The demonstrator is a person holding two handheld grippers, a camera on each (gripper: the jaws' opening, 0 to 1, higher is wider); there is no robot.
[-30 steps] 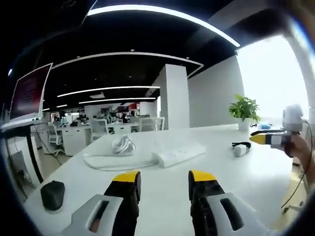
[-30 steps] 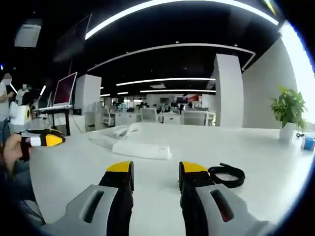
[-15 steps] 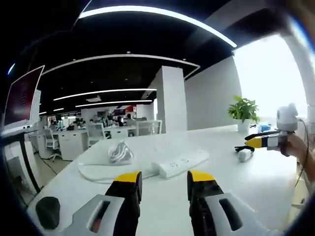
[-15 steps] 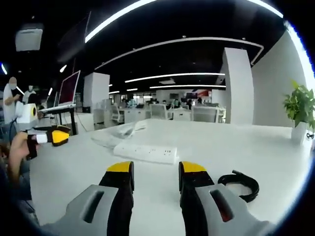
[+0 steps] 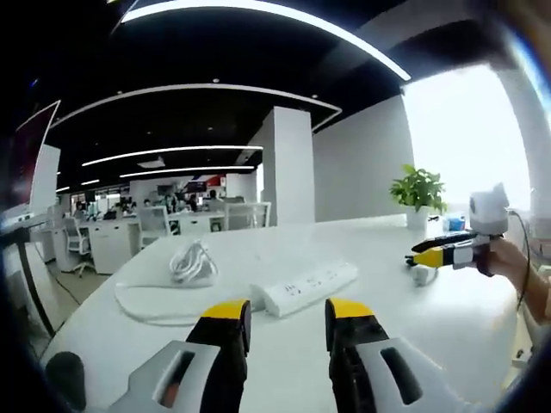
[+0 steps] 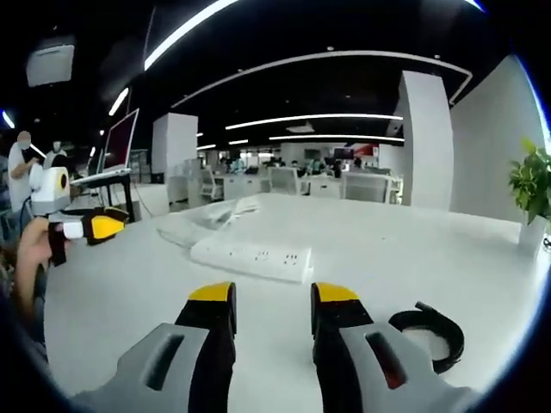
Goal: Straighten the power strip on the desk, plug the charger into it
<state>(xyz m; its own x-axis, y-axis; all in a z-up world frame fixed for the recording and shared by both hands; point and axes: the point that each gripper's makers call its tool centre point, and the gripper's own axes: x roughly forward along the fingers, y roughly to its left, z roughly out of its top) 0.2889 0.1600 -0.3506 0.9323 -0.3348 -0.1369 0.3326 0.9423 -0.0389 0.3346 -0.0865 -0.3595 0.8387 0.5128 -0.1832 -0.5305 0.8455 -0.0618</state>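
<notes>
The white power strip (image 5: 308, 286) lies slanted on the white desk (image 5: 430, 327), just beyond my left gripper (image 5: 286, 314), whose yellow-tipped jaws stand open with nothing between them. The strip's white cord (image 5: 191, 261) is coiled behind it to the left. A small white charger (image 5: 420, 274) with a black cable sits at the right, below my right gripper (image 5: 439, 254). In the right gripper view the power strip (image 6: 251, 256) lies ahead of my open right gripper (image 6: 272, 297). A black cable loop (image 6: 430, 327) rests right of the jaws. My left gripper (image 6: 90, 227) hovers at the left.
A potted plant (image 5: 415, 189) stands at the desk's far right edge. A black mouse (image 5: 65, 379) lies near the left front corner. A monitor (image 6: 120, 142) on a stand rises past the desk's left side. A person (image 6: 19, 172) stands at far left.
Both views have drawn closer to the power strip, which looks larger. In the left gripper view the right gripper has come nearer the charger. Both grippers stay open.
</notes>
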